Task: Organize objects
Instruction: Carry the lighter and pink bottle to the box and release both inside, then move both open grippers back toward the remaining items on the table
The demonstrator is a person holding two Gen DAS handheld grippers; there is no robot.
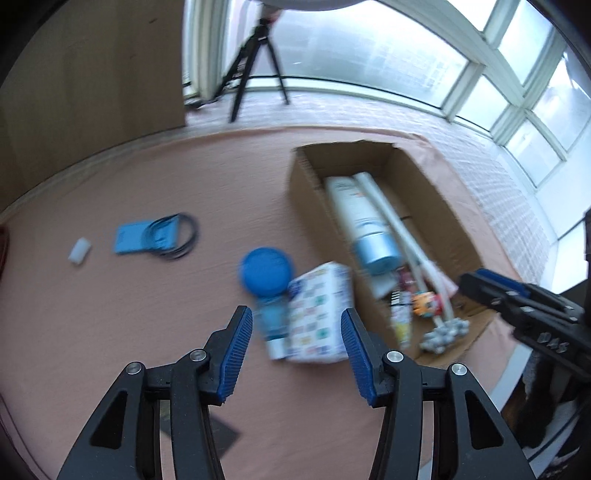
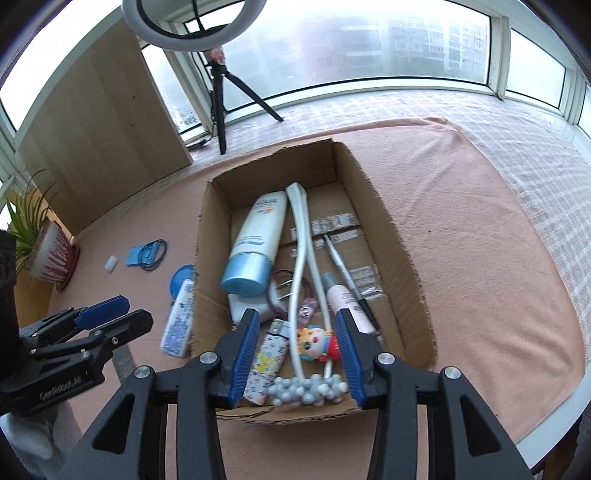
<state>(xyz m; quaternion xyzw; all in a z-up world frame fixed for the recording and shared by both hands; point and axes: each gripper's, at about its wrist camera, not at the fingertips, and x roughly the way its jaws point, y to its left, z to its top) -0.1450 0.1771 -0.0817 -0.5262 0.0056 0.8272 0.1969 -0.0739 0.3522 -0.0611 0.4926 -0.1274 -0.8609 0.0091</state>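
An open cardboard box (image 2: 388, 221) lies on the pink cloth. It holds a white tube with a blue cap (image 2: 255, 236), a white massager with grey balls (image 2: 299, 258), a pink bottle (image 2: 347, 299), a clown figure (image 2: 317, 343) and a patterned pack (image 2: 266, 365). My right gripper (image 2: 297, 321) hangs open over the box's near end, above the clown figure, gripping nothing. Left of the box (image 1: 306, 192), a patterned white carton (image 1: 319, 314), a blue bottle (image 1: 275, 321) and a blue round lid (image 1: 266, 273) lie on the cloth. My left gripper (image 1: 296, 321) is open above the carton and bottle.
A blue card with black bands (image 1: 147, 236) and a small white piece (image 1: 79, 251) lie further left. A tripod (image 2: 221, 110) with a ring light (image 2: 192, 22) stands on the window ledge beside a wooden panel (image 2: 103, 140). A potted plant (image 2: 48, 251) sits at the left edge.
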